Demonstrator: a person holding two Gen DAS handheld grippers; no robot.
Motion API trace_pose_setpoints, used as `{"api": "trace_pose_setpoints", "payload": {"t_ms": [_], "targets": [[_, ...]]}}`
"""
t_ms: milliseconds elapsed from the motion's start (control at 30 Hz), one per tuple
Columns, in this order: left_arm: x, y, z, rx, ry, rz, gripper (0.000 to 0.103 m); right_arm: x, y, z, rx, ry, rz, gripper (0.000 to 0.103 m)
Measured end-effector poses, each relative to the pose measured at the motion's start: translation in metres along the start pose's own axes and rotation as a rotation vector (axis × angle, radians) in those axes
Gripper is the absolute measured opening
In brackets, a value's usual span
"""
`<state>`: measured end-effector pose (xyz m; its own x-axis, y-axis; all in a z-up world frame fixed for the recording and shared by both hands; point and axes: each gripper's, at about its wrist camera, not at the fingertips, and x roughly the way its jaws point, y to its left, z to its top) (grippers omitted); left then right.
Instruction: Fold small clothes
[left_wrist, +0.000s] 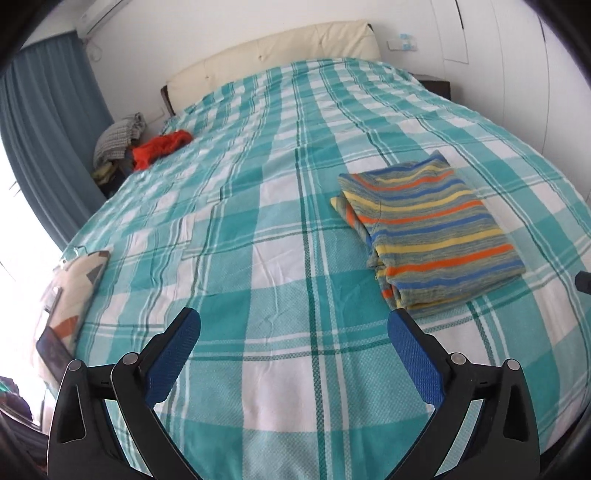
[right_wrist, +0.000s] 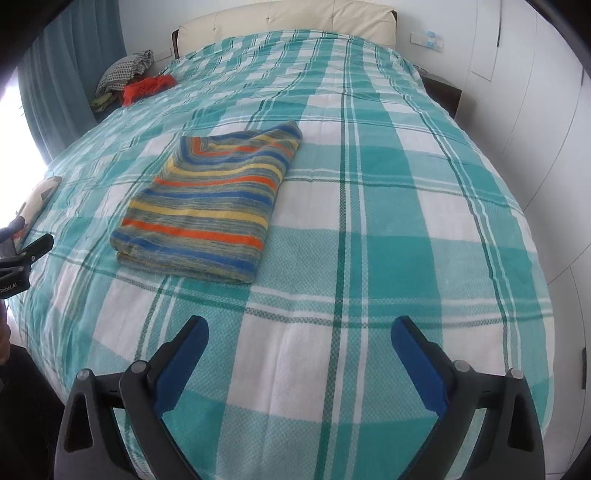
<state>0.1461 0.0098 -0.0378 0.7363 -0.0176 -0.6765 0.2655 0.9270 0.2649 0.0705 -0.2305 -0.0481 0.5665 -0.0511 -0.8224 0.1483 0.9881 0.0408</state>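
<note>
A striped garment (left_wrist: 430, 236) in blue, orange, yellow and grey lies folded into a rectangle on the teal plaid bedspread (left_wrist: 258, 221). It also shows in the right wrist view (right_wrist: 210, 206). My left gripper (left_wrist: 293, 321) is open and empty, hovering above the bedspread to the near left of the garment. My right gripper (right_wrist: 300, 328) is open and empty, above the bedspread to the near right of the garment. The left gripper's tip also shows at the left edge of the right wrist view (right_wrist: 37, 247).
A red garment (left_wrist: 160, 147) lies at the bed's far left edge, also in the right wrist view (right_wrist: 146, 88). A pile of clothes (left_wrist: 118, 138) sits beside it. A patterned cushion (left_wrist: 72, 295) lies at the bed's left edge. A cream headboard (left_wrist: 273, 51) and white wall stand beyond.
</note>
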Motion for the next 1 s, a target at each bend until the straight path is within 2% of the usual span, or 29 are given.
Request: {"api": "trace_pose_setpoints", "payload": {"t_ms": [167,233,300,367,433,567,633,800,900,1000], "targets": [[-0.042,0.008,0.026,-0.066,-0.071,0.081,0.102,-0.038,0.026,0.015,0.010,-0.058,-0.003,0.099],[-0.062,0.010,0.032,-0.073,-0.138,0.092,0.102,-0.054,0.039,0.024,0.007,-0.085,0.018,0.100],[-0.076,0.010,0.037,-0.057,-0.167,0.093,0.103,-0.069,0.048,0.032,0.003,-0.093,0.015,0.103],[-0.081,0.010,0.041,-0.039,-0.131,0.057,0.103,-0.078,0.059,0.041,-0.030,-0.096,-0.012,0.103],[-0.082,0.011,0.042,-0.052,-0.088,-0.019,0.103,-0.088,0.067,0.047,-0.065,-0.111,-0.062,0.103],[-0.074,0.015,0.033,-0.170,-0.021,-0.075,0.103,-0.109,0.076,0.049,-0.053,-0.148,-0.114,0.103],[-0.068,0.015,0.026,-0.211,0.003,-0.099,0.103,-0.114,0.075,0.046,-0.032,-0.152,-0.100,0.103],[-0.067,0.007,0.021,-0.207,0.032,-0.102,0.103,-0.113,0.072,0.040,0.003,-0.119,-0.093,0.103],[-0.070,0.002,0.027,-0.171,0.061,-0.066,0.103,-0.114,0.072,0.038,0.018,-0.115,-0.106,0.103],[-0.074,-0.001,0.032,-0.142,0.051,-0.059,0.103,-0.119,0.076,0.040,0.036,-0.116,-0.084,0.103]]}}
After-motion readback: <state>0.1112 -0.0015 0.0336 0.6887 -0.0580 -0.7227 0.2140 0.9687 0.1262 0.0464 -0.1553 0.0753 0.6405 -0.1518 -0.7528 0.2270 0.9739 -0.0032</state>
